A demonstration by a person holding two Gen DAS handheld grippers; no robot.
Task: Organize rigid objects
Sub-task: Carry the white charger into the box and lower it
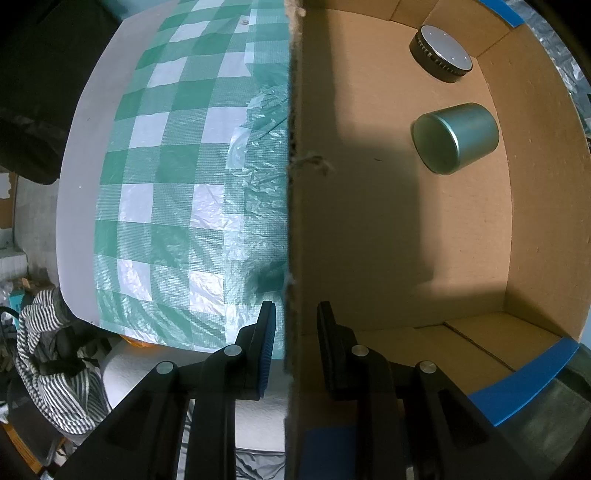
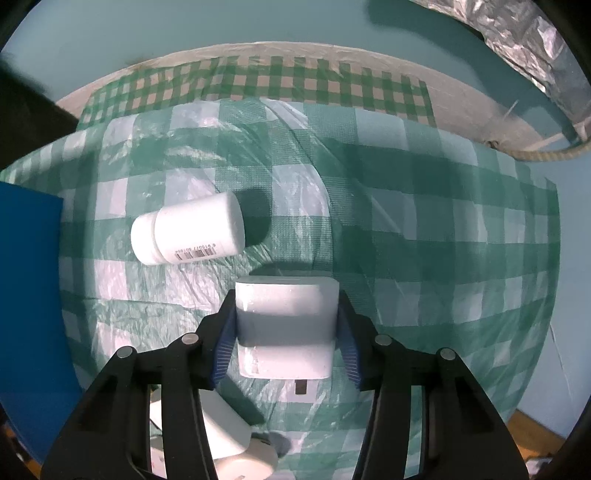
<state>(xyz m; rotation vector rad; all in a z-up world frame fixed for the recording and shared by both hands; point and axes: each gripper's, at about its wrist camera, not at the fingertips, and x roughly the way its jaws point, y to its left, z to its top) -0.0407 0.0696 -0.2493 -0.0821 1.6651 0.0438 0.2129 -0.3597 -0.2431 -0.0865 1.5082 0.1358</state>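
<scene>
Left pins box, right grabs block.
Left view: left gripper [image 1: 293, 334] clamps the brown cardboard box wall [image 1: 293, 184], likely steadying it; teal metal tin [image 1: 455, 137] lies inside. Right view: right gripper [image 2: 286, 330] pads touch the white rectangular plastic block [image 2: 286, 314] on the green checked cloth [image 2: 424, 240]; white bottle [image 2: 188, 230] nearby.

Both wrist views look down, close, sharing the checkered cloth [image 1: 166, 192]

Premises appear domestic. A table carries a green-and-white checked plastic cloth [image 1: 166, 184]; striped clothing [image 1: 48, 354] lies heaped at lower left of the left wrist view; a teal painted wall [image 2: 258, 22] runs along the top of the right wrist view.
</scene>
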